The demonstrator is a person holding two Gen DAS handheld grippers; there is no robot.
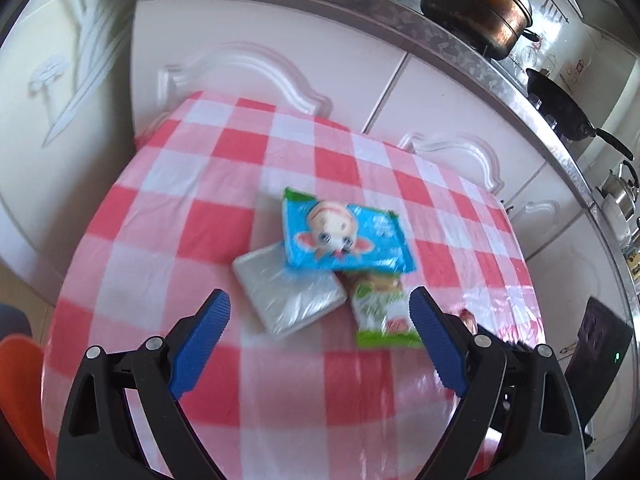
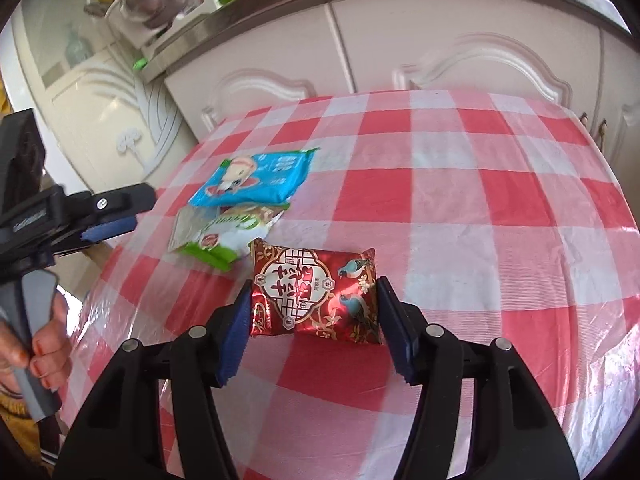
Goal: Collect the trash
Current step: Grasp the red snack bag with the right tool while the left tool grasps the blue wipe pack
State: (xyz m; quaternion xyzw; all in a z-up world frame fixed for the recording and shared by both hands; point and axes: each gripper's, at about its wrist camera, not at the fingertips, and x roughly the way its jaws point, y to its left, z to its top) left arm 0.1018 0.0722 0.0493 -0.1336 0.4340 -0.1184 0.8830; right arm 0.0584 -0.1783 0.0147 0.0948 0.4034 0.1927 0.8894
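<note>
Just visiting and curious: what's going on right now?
Right gripper closed around red packet. Left gripper open above blue wrapper, silver pouch, green wrapper. Nothing blocking.

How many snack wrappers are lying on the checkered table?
4. A blue wrapper lies atop a silver wrapper and a green-white wrapper; a red wrapper sits between the right gripper fingers. More may be hidden underneath.

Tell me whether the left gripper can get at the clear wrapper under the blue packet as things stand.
Probably yes. The left gripper is open and aimed at the pile, and the near half of the clear wrapper lies bare on the tablecloth. The blue packet overlaps only its far corner.
</note>
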